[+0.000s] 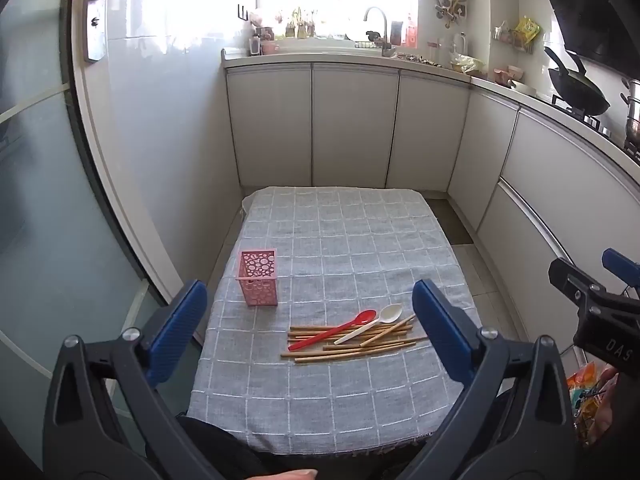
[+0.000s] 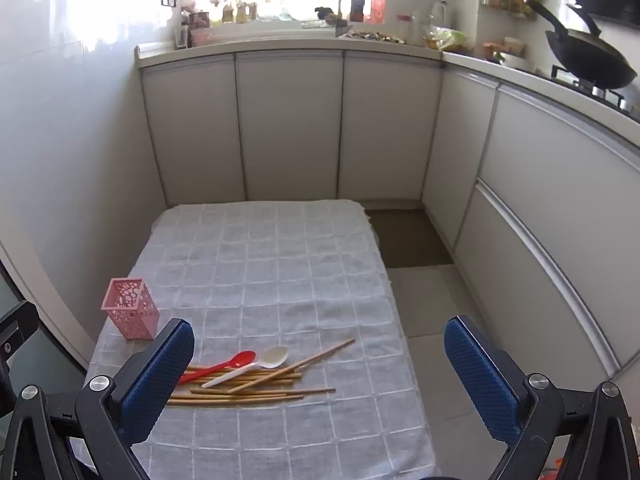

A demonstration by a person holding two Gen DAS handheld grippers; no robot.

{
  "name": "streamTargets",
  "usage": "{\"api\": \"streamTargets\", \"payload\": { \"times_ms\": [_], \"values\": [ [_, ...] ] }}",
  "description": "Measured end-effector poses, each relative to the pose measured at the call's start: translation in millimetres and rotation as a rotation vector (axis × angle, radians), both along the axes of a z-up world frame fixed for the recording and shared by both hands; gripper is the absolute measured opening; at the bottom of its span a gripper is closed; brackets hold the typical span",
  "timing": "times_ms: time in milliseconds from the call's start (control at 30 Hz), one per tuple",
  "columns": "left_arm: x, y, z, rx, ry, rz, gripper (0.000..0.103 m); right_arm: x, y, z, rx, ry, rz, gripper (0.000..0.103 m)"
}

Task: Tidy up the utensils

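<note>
— What are the grippers doing?

— The left gripper (image 1: 308, 328) is hovering spread wide, gripping nothing; the right gripper (image 2: 320, 380) is gaping wide too, also bare.

— And the utensils?

— Chopsticks (image 1: 348, 340) are lying heaped on the grey checked cloth (image 1: 340, 240), with a red spoon (image 1: 334, 330) and a white spoon (image 1: 370, 324) resting across them (bowls pointing toward two o'clock). The pink holder (image 1: 259, 282) is standing upright at ten o'clock from the heap, apart from it.
</note>
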State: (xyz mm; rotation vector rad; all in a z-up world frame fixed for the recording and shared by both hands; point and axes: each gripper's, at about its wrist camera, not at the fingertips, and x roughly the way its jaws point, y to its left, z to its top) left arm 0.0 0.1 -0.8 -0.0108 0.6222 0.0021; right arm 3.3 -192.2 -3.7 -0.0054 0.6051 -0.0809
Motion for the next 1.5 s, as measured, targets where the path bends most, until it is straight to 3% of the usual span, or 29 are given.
{"api": "streamTargets", "payload": {
  "times_ms": [1500],
  "values": [
    [3.4, -3.4, 0.1, 0.023, 0.01, -0.011, 0.102, 7.6, 2.4, 1.2, 0.011, -0.013, -0.021, 0.103]
  ]
}}
